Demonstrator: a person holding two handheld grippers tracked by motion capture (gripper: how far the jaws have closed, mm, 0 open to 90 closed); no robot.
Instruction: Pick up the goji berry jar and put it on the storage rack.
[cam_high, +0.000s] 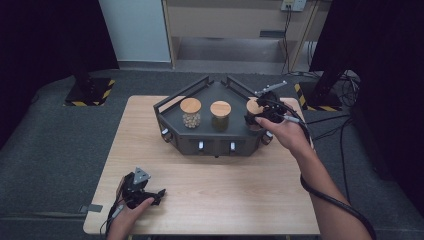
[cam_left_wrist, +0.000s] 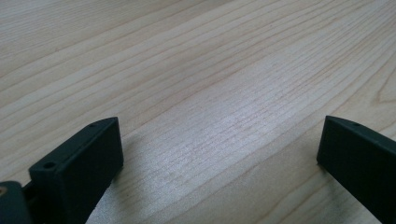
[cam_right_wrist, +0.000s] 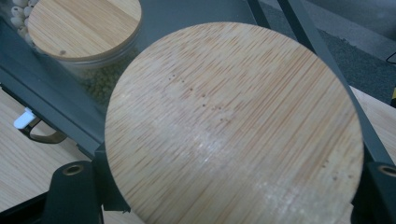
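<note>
A: How is the right tool (cam_high: 256, 114) set at this moment?

B: It is closed on a jar with a bamboo lid (cam_right_wrist: 233, 126); the round lid is seen between the two black jaws in the right gripper view, one jaw against each side. The grip is taken at lid level, probably so that the jar can be lifted or set straight down without tipping.

A: And where is that jar kept?

B: It is held at the right end of the dark angled tray (cam_high: 170, 102), directly under the tool. Whether its base is resting on the tray floor cannot be told.

A: What is found just beyond the tool?

B: To its left, a second jar (cam_high: 220, 114) with green contents is stood near the middle of the tray, and farther left a third jar (cam_high: 190, 112) filled with pale beans. The three are spaced in a row, apparently so each can be reached from above by the jaws without a neighbour being knocked.

A: And the left tool (cam_high: 161, 192)?

B: It is laid low on the wooden surface (cam_left_wrist: 210, 70), well apart from the tray, with its jaws spread wide and nothing between them. It is judged to be parked there, out of the way, while the work is done by the right hand (cam_high: 285, 134).
</note>
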